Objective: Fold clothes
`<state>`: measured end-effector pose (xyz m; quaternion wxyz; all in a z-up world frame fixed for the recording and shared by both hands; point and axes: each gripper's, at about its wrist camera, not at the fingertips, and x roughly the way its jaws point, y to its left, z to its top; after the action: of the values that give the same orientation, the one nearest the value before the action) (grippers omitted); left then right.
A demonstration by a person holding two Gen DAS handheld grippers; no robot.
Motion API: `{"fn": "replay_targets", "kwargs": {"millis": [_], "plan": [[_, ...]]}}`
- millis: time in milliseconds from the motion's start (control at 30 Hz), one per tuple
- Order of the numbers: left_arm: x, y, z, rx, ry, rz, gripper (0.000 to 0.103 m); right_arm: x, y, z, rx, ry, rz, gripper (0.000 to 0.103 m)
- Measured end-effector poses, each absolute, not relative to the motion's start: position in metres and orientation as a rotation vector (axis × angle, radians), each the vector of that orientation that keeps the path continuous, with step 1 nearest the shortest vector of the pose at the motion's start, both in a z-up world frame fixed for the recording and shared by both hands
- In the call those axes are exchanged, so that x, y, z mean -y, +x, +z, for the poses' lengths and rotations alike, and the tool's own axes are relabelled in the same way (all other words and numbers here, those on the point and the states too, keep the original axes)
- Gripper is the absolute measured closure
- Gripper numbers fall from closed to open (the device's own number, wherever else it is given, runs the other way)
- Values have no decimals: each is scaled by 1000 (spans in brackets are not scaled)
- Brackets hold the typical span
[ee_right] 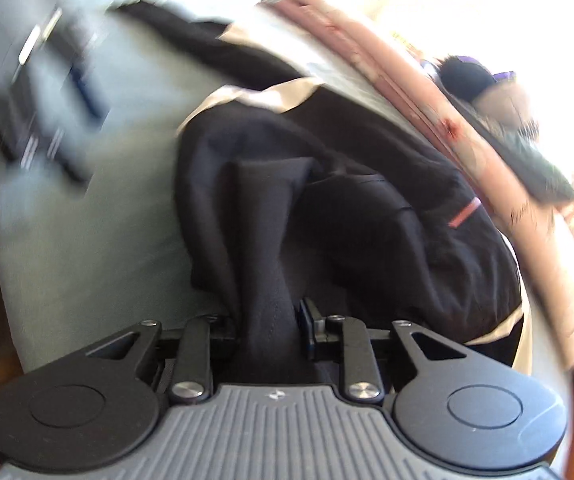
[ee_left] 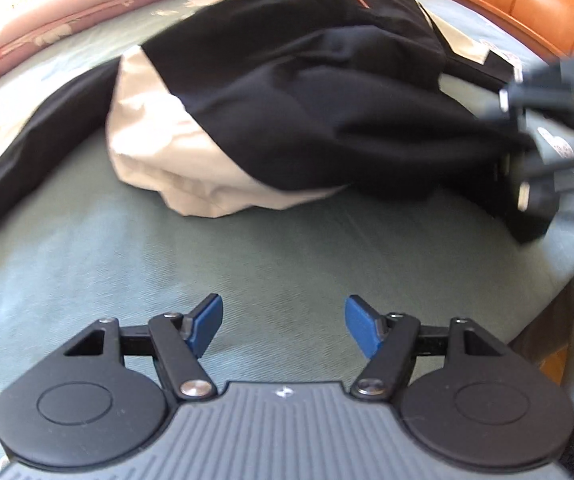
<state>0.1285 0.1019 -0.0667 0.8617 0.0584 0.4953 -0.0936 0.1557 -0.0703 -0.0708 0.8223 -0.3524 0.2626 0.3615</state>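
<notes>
A: Right hand-held gripper [ee_right: 267, 324]?
B: Pinching black fabric of the black-and-beige garment [ee_left: 287, 92], mid-frame on the bed [ee_left: 247, 240].
A: Left hand-held gripper [ee_left: 283, 328]?
B: Spread, empty, over bare sheet.

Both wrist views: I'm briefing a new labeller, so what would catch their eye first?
The black and cream garment, heaped mid-bed on the green sheet. Next, the right gripper, shut on a bunched black fold at the garment's near edge. Then the left gripper, open, with blue pads, over bare sheet.
</notes>
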Motion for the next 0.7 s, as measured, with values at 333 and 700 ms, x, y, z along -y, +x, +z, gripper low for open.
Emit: {"fn": "replay_targets", "kwargs": {"millis": [333, 700], "plan": [[-89, 163, -90, -1057, 132, -270, 34, 99, 267, -14, -574, -380, 673, 74], [-90, 203, -96, -1000, 131, -318, 31, 107, 414, -55, -648, -169, 494, 64]]}}
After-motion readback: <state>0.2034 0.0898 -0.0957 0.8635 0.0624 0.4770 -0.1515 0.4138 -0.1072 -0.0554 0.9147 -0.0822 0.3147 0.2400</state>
